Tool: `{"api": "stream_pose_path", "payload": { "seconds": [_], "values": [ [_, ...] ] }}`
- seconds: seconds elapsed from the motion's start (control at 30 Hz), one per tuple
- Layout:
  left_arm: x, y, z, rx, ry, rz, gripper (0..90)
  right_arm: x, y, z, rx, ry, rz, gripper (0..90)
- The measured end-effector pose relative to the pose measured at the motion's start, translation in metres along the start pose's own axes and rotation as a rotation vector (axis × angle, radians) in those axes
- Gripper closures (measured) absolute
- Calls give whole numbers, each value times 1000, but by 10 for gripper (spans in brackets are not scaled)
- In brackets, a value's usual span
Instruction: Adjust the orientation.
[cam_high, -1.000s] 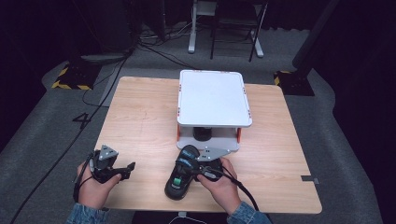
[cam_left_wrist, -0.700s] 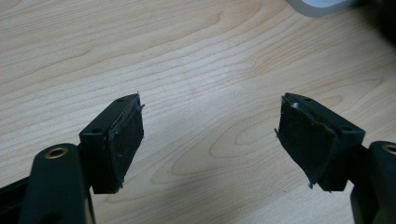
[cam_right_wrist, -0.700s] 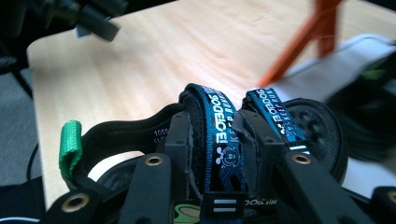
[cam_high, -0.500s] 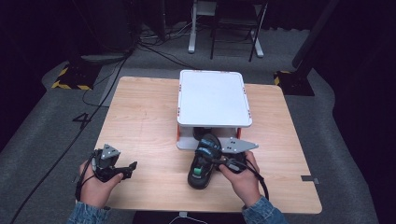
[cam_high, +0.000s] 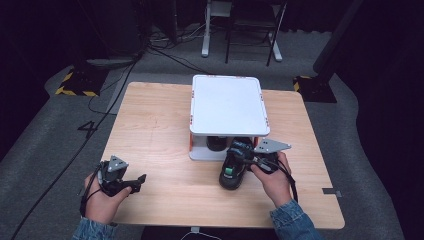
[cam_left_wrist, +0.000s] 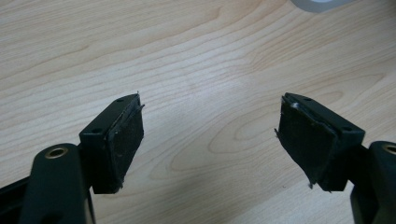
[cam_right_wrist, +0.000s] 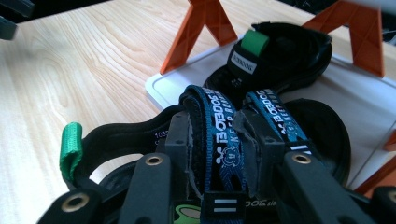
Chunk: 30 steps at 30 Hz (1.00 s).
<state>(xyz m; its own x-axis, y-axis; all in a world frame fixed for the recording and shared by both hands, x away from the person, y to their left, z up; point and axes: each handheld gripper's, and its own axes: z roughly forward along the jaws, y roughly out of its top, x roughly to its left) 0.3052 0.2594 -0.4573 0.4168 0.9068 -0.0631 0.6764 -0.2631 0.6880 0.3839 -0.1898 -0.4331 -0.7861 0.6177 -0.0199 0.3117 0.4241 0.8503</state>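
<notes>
— While the right tool (cam_right_wrist: 219, 154) squeezes the shoe's (cam_high: 234, 167) blue strap (cam_right_wrist: 219, 135), where is the shoe?
— By the white rack (cam_high: 227, 107), near the table's (cam_high: 150, 130) front edge. It looks soft and light; hold the strap.
— The left tool (cam_left_wrist: 210, 135)?
— Open, holding nothing.

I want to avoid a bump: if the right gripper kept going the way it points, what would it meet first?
Probably the second black shoe on the white rack's lower shelf; the right gripper itself grips a black shoe's strap.

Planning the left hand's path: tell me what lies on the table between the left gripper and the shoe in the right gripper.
Bare wood. In the high view the tabletop between the open left gripper and the black shoe clamped by the right gripper carries nothing.
</notes>
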Motion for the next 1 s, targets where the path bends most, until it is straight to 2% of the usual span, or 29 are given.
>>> {"api": "stream_pose_path", "payload": {
  "seconds": [0.07, 0.13, 0.23, 0.43, 0.47, 0.53, 0.57, 0.6, 0.63, 0.67, 0.7, 0.8, 0.83, 0.87, 0.9, 0.93, 0.97, 1.0],
  "values": [
    [1, -2, -1, 4, 3, -4, 231, -1, -3, 7, 8, 7, -4, 666],
    [2, -2, -2, 1, 8, -1, 231, -3, -4, 12, -9, 20, -2, 665],
    [2, -2, -3, -1, 5, -2, 231, -7, -5, 13, -14, 16, 11, 658],
    [2, 0, -2, -7, 5, 3, 231, -6, -8, 9, 39, -12, 12, 630],
    [1, 1, -2, -7, -2, 6, 230, -4, -8, 6, 45, -30, 16, 551],
    [0, 3, -1, -8, -3, 6, 231, -2, -7, 1, 29, -43, 44, 483],
    [0, 3, -1, -8, -3, 6, 231, -2, -7, 1, 29, -43, 44, 483],
    [0, 4, 0, -10, -4, 9, 231, 1, -4, -6, -10, -47, 72, 418],
    [0, 4, 0, -10, -4, 9, 231, 1, -4, -6, -10, -47, 72, 418],
    [-1, 4, 0, -8, -7, 9, 231, 4, -2, -9, -29, -47, 85, 394],
    [-1, 5, 1, -9, -8, 11, 231, 14, 2, -14, -60, -37, 92, 385],
    [-2, 7, 3, -10, -13, 16, 231, 36, 10, -15, -87, 20, 56, 421],
    [-2, 7, 3, -10, -13, 16, 231, 36, 10, -15, -87, 20, 56, 421],
    [-3, 8, 3, -10, -17, 21, 231, 51, 15, -12, -83, 90, 29, 443],
    [-3, 8, 3, -10, -17, 21, 231, 51, 15, -12, -83, 90, 29, 443],
    [-3, 8, 3, -9, -17, 25, 231, 63, 16, -7, -57, 129, 6, 441],
    [-3, 8, 3, -9, -17, 25, 231, 63, 16, -7, -57, 129, 6, 441],
    [-3, 8, 3, -10, -19, 26, 230, 71, 15, -3, -11, 107, -18, 441]
  ]
}}
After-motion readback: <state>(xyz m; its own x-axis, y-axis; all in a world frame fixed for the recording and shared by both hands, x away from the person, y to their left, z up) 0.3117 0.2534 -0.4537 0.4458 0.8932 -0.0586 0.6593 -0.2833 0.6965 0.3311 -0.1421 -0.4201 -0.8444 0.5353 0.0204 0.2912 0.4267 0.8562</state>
